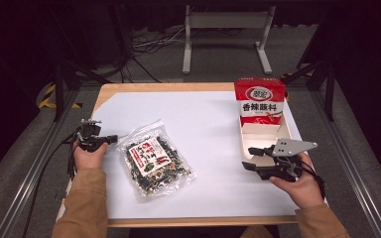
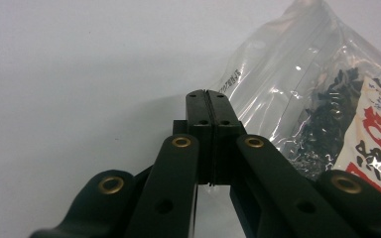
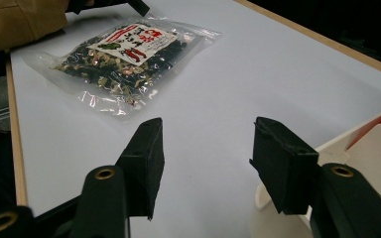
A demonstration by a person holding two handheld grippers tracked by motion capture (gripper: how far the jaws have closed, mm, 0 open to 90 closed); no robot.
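A clear bag of dark dried bits (image 1: 156, 161) with a red-and-white label lies flat on the white table left of centre. My left gripper (image 1: 114, 139) is at the bag's left edge. In the left gripper view it (image 2: 208, 96) has its pads pressed together at the bag's (image 2: 317, 99) clear corner. I cannot tell whether any film is caught between them. My right gripper (image 1: 250, 157) hovers at the near end of a white open box (image 1: 284, 133). Its jaws (image 3: 206, 148) stand wide apart with nothing between them, aimed toward the bag (image 3: 124, 54).
A red-and-white pack (image 1: 259, 96) with printed characters stands upright at the box's far end. The box's white wall (image 3: 372, 148) sits just right of my right jaw. Bare white table (image 1: 208, 124) lies between bag and box. Wooden edges frame the table; a metal stand stands beyond.
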